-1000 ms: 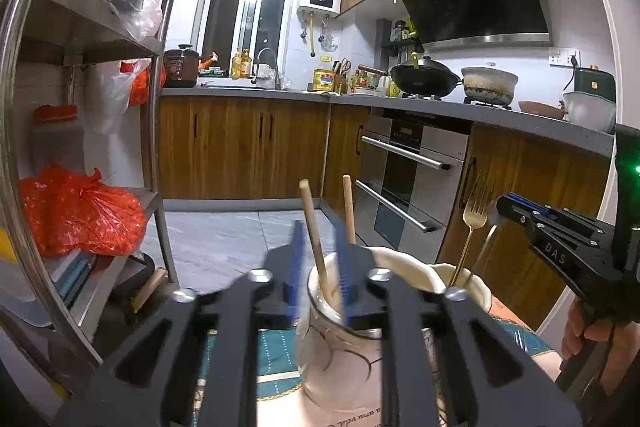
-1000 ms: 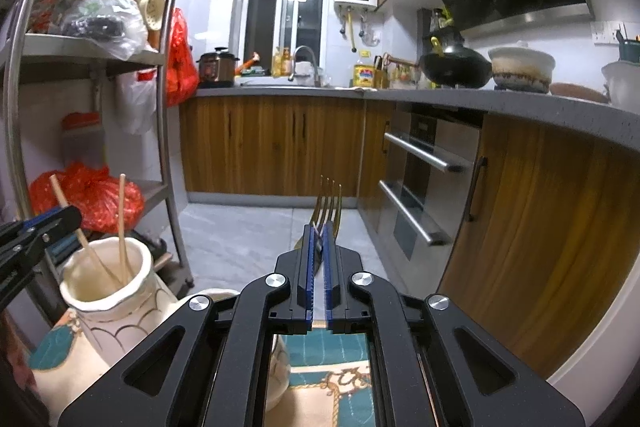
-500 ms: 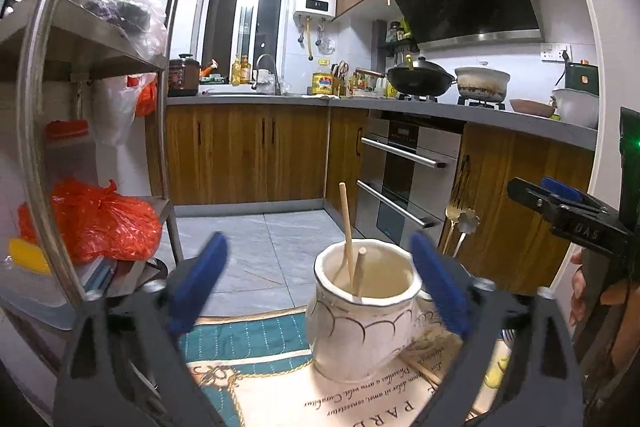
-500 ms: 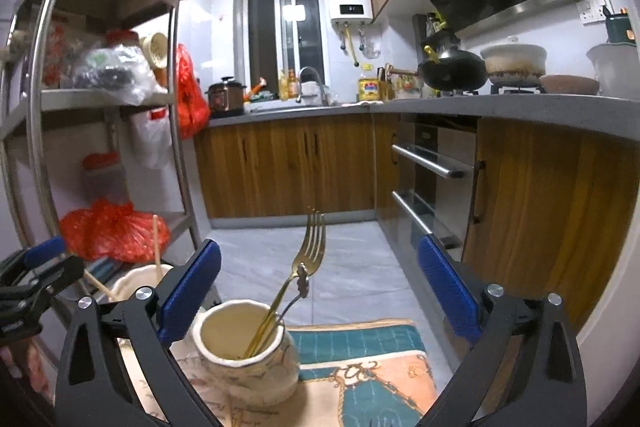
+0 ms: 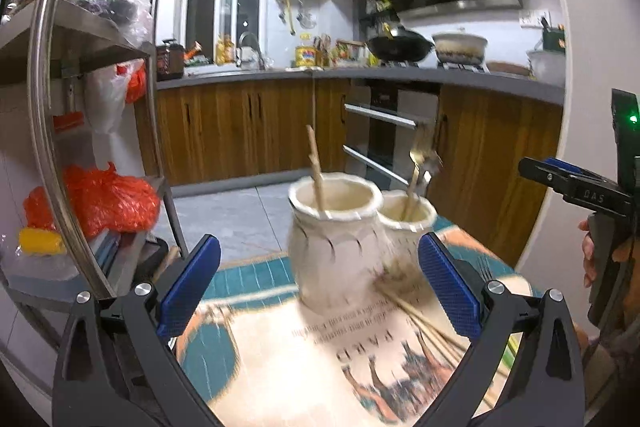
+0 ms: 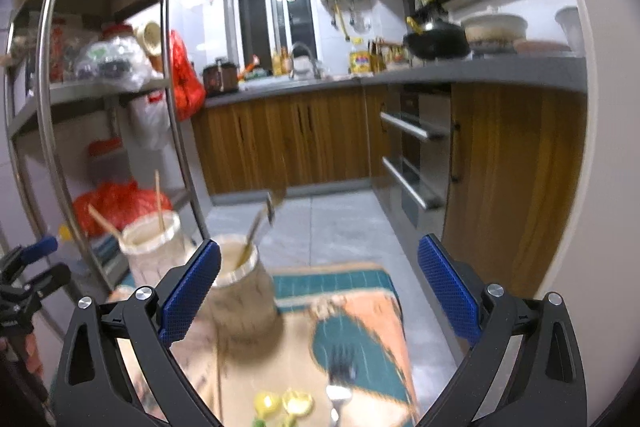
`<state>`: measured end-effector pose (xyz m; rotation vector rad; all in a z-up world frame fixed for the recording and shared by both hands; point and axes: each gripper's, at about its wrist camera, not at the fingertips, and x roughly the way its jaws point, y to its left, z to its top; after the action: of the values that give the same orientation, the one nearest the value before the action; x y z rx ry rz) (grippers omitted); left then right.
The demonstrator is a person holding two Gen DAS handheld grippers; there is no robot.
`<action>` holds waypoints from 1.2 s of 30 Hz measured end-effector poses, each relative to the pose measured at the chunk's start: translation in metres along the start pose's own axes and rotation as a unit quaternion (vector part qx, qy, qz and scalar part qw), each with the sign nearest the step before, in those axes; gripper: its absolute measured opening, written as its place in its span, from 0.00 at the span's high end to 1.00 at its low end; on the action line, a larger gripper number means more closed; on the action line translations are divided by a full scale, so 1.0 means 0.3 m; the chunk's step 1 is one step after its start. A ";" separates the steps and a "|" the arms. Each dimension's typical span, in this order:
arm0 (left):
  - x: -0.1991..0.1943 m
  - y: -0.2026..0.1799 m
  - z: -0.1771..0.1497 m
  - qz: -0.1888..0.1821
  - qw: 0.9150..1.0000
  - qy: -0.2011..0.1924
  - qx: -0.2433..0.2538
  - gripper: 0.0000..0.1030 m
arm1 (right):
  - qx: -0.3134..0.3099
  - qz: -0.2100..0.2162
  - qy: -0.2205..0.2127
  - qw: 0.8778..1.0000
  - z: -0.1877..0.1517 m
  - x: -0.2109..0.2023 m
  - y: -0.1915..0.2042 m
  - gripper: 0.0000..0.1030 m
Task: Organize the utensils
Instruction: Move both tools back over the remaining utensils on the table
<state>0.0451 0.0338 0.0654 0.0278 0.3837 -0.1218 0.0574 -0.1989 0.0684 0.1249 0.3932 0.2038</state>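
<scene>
Left wrist view shows my left tool (image 5: 319, 289) spread wide with nothing between its blue pads, hanging over the printed mat (image 5: 280, 359) on the desk. Ahead of it stand two cream ceramic jars touching side by side: the larger jar (image 5: 334, 247) has wooden chopsticks (image 5: 315, 167) leaning in it, the smaller jar (image 5: 406, 231) holds a gold fork (image 5: 418, 163). More loose chopsticks (image 5: 424, 323) lie flat on the mat, fanned out from the base of the jars toward my right-hand pad.

Right wrist view has my right tool (image 6: 319, 289) equally wide open and empty. Below it, near the bottom edge, a silver fork (image 6: 338, 387) lies on the mat with its tines pointing away from me, and some yellow pieces (image 6: 284, 401) that I cannot identify sit just beside it. Both views are smeared, so I treat positions as rough.

I judge the step in hand to be reaching for the next loose utensils: chopsticks for the left, the fork for the right. To do it well I would lower each tool slowly until the picture steadies, line the pads across the shaft, not along it, and close near the middle of the handle so the piece does not swing. The chopsticks overlap, so I would take one from the outer edge of the fan. Thin, flat things on a soft mat are hard to get under; pressing the pads down lightly before closing should help
</scene>
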 end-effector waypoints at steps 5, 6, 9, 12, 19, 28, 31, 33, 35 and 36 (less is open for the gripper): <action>0.018 -0.047 -0.069 -0.018 0.999 0.036 0.003 0.05 | -0.009 -0.001 0.054 0.998 -0.103 0.012 -0.023 0.05; 0.025 -0.058 -0.084 -0.021 0.999 0.044 0.004 0.05 | -0.015 -0.004 0.062 0.998 -0.125 0.016 -0.025 0.05; 0.049 -0.084 -0.124 -0.029 0.997 0.067 0.003 0.05 | -0.030 -0.022 0.081 0.996 -0.175 0.037 -0.034 0.05; 0.073 -0.106 -0.157 -0.036 0.995 0.089 -0.004 0.05 | -0.023 -0.024 0.109 0.993 -0.210 0.064 -0.057 0.05; 0.132 -0.208 -0.223 -0.041 0.988 0.148 0.016 0.05 | -0.019 -0.024 0.126 0.992 -0.245 0.081 -0.071 0.05; 0.204 -0.288 -0.278 -0.027 0.974 0.221 0.047 0.19 | -0.006 -0.025 0.124 0.992 -0.235 0.077 -0.106 0.05; 0.214 -0.300 -0.291 -0.019 0.971 0.233 0.058 0.22 | -0.004 -0.023 0.122 0.992 -0.235 0.071 -0.108 0.05; 0.217 -0.306 -0.292 -0.016 0.971 0.233 0.058 0.23 | -0.002 -0.021 0.120 0.993 -0.234 0.066 -0.114 0.05; 0.220 -0.312 -0.290 -0.012 0.971 0.233 0.060 0.25 | -0.001 -0.020 0.119 0.993 -0.235 0.062 -0.115 0.05; 0.222 -0.317 -0.288 -0.011 0.970 0.233 0.060 0.26 | 0.000 -0.019 0.118 0.993 -0.236 0.059 -0.115 0.05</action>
<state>0.0626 -0.0640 -0.0400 0.1751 0.8470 -0.1597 0.0517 -0.2229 -0.0086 0.0935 0.6310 0.1816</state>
